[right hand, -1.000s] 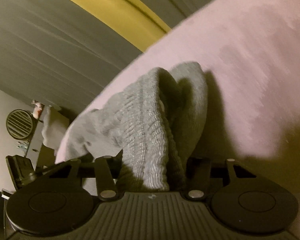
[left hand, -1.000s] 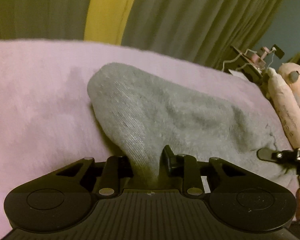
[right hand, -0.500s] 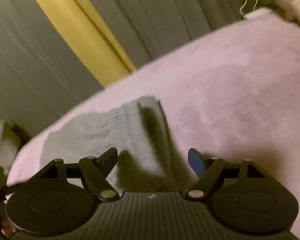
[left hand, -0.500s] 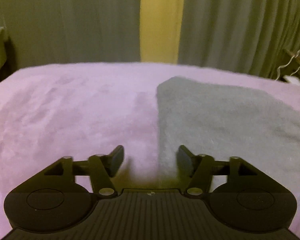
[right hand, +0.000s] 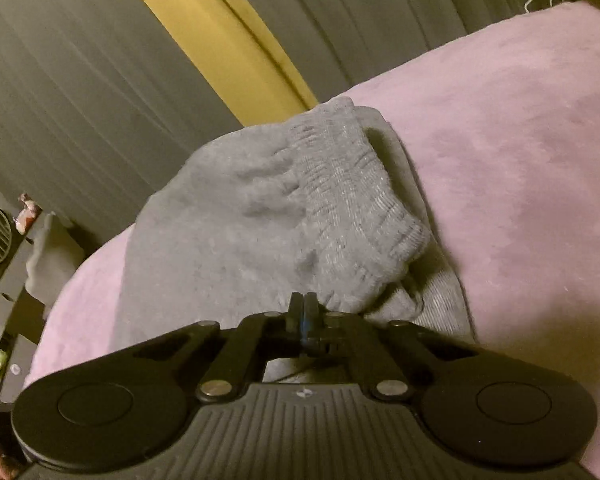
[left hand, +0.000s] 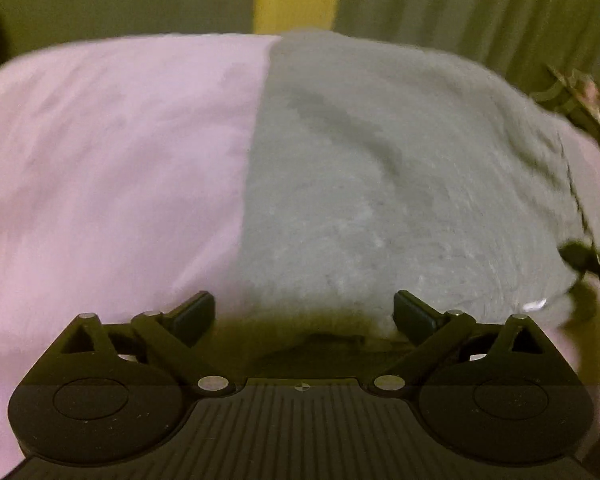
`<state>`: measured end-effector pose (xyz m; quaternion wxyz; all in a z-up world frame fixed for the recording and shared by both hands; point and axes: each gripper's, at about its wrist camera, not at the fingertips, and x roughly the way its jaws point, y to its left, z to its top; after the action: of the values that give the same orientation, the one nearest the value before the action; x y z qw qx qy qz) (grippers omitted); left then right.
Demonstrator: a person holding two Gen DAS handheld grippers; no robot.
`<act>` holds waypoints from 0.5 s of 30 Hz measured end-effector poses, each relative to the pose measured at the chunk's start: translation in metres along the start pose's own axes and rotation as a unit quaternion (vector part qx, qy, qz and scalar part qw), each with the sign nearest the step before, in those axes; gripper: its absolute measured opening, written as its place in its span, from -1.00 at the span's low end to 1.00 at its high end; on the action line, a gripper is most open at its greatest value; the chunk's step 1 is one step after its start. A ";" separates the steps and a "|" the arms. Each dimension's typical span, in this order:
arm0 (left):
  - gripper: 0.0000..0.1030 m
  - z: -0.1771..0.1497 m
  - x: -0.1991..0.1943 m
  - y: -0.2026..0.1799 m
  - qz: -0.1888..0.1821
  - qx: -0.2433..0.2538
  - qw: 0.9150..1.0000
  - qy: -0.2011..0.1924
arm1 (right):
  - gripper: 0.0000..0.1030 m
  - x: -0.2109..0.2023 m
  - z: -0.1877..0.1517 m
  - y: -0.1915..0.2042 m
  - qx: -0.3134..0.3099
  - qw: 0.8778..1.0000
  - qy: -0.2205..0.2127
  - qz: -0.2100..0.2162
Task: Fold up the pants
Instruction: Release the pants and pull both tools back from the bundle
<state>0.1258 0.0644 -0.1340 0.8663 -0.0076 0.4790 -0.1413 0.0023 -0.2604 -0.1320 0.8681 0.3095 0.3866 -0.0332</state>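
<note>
Both grippers have let go of the grey pants [left hand: 400, 184] they were pinching a second ago, and the cloth that hung bunched between them now lies flat on the pink bed [left hand: 112, 168], its left edge a straight line. My left gripper [left hand: 304, 316] hangs low over the near hem with its jaws opening, spread wide with nothing between them, cloth only beneath. My right gripper [right hand: 304, 304] has its jaws pressed together and, as far as I can tell, empty; they sit just at the ribbed waistband [right hand: 352, 200], which is doubled over onto the leg cloth. I judge the fold has just been laid down, and I keep the closed right tips low because a shut pair makes a good blunt tool for patting or smoothing the layers. A shallow crease runs across the top layer in the left view. Grey curtains [right hand: 80, 80] with a yellow strip hang behind the bed.
</note>
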 end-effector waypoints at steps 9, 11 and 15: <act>0.92 -0.046 -0.032 -0.002 0.096 -0.013 0.995 0.026 | 0.67 -0.054 -0.033 0.045 -0.091 0.992 -0.029 -0.088; 0.92 -0.050 -0.041 -0.010 0.083 -0.009 0.996 0.033 | 0.75 -0.058 -0.049 0.042 -0.094 0.991 -0.012 -0.092; 0.93 -0.056 -0.057 -0.027 0.101 0.019 0.995 0.006 | 0.93 -0.057 -0.066 0.046 -0.095 0.986 0.033 -0.134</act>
<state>0.0442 0.0591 -0.1133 0.8734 0.0577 0.4796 -0.0622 -0.0666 -0.1965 -0.1025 0.8680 0.1719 0.4545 -0.1023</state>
